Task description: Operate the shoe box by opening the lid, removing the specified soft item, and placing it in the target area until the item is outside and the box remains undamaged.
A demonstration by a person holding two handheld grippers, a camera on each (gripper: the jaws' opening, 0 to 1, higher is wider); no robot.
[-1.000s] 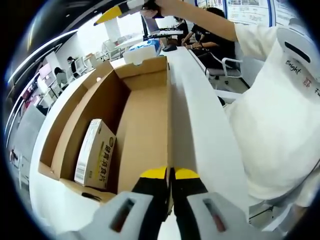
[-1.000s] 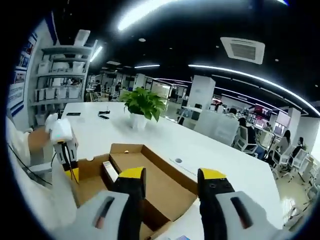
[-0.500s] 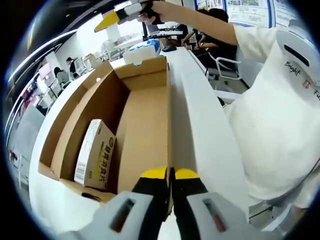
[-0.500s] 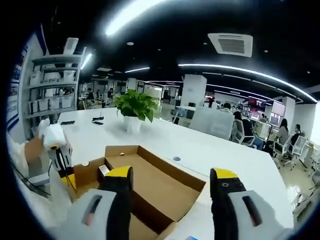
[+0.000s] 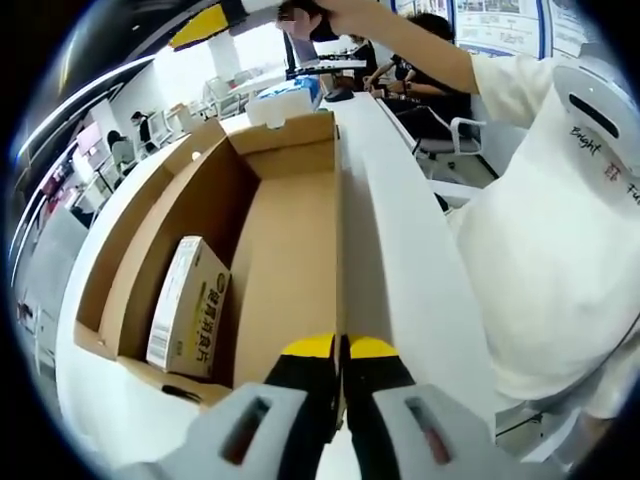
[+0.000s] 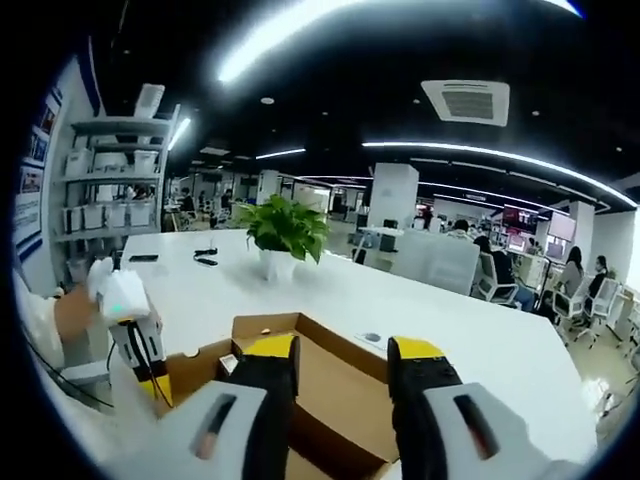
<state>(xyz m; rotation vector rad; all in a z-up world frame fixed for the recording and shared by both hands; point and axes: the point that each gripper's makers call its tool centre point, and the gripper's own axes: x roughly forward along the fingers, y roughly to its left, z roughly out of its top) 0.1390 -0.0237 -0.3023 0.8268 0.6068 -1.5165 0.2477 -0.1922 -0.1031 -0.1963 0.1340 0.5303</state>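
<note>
- On the big white table (image 5: 400,250) an open cardboard shoe box (image 5: 290,250) is sitting with its lid already off or folded away, so its inside is showing.
- Beside the box, a person in a white top (image 5: 560,250) is standing close and reaching one arm out over the table.
- Far across the table, a green plant in a white pot (image 6: 285,228) is standing well apart from the box.
- Inside the box, against its left wall, a small white and yellow packet (image 5: 185,310) is leaning on its side; it is probably the thing to take out, though whether it is soft is hard to tell.
- At the near edge of the box, the left gripper (image 5: 342,347) is pinching the box wall with its jaws pressed together, likely to keep the box from sliding.
- High above the box, the right gripper (image 6: 343,350) is hanging with its jaws apart and nothing between them, looking ready to reach down for the packet.
- From up there, the near part of the box is being covered by the right gripper's jaws, and the print on the packet is too small to read.
</note>
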